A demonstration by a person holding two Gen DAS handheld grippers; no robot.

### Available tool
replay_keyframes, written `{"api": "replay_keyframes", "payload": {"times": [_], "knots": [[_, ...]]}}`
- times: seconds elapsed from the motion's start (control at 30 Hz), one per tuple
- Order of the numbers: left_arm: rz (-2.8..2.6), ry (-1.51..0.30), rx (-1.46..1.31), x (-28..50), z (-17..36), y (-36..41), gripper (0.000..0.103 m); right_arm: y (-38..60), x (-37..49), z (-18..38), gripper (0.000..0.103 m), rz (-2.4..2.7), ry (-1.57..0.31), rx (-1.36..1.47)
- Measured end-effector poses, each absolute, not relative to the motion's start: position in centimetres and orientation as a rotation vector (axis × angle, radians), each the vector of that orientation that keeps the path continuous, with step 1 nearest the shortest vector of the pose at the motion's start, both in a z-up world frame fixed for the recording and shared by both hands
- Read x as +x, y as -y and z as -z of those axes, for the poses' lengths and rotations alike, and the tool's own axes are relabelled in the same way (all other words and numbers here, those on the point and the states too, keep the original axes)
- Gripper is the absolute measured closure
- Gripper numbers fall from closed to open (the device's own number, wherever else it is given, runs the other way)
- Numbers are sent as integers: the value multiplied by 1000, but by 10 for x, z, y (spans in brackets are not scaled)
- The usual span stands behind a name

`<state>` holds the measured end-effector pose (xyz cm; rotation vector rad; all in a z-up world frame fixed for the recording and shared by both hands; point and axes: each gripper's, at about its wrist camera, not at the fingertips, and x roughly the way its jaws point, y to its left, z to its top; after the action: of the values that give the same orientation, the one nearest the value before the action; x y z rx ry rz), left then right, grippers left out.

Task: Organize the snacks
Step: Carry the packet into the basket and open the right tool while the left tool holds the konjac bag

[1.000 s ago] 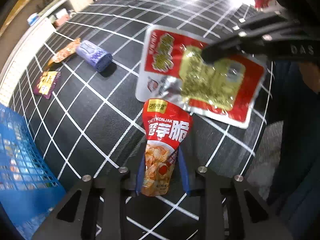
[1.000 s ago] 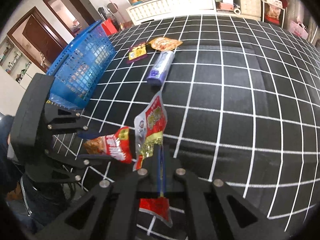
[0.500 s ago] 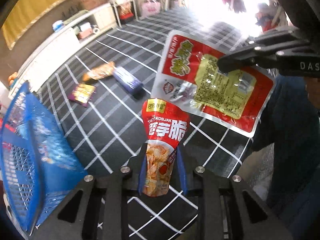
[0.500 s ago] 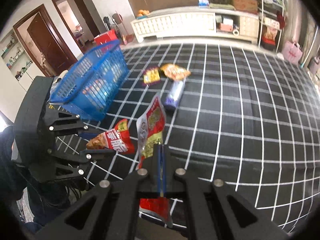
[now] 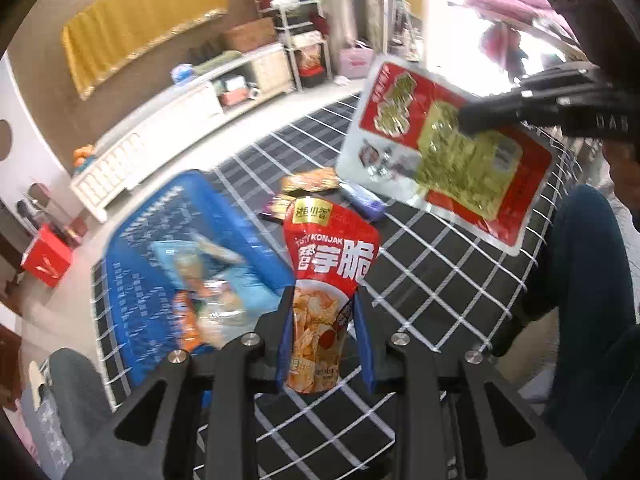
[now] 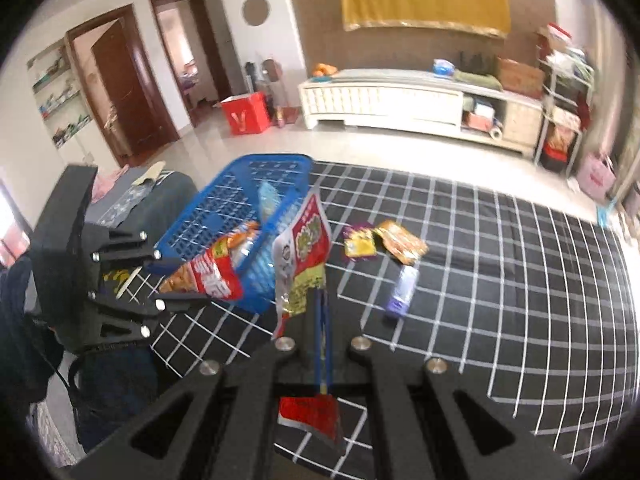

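Glossy konjak pouch (image 5: 326,280) pinched by left claw (image 5: 323,312); crinkly, perhaps foil, packet (image 6: 302,260) in right claw (image 6: 322,312).

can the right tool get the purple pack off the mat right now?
Probably not as is. The right tool is shut on the red flat pouch, so it has no free grip. The path to the purple pack looks unobstructed; drop the pouch in the blue basket first.

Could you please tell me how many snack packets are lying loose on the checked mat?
3: a purple-and-yellow packet, an orange packet beside it, and a purple packet nearer the grippers. Others may be hidden.
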<state>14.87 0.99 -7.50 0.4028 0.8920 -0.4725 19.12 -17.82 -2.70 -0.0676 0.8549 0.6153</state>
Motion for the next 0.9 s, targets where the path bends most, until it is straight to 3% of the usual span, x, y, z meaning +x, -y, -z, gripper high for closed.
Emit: {"api": "replay_keyframes", "payload": {"times": [0.57,0.9], "knots": [[295,-800,331,167,50,-112,78,66,222,2,100,-742,-804,-187],[250,-809,257,181,62,-161,78,6,250,37,100,-816,-857,-231]]}}
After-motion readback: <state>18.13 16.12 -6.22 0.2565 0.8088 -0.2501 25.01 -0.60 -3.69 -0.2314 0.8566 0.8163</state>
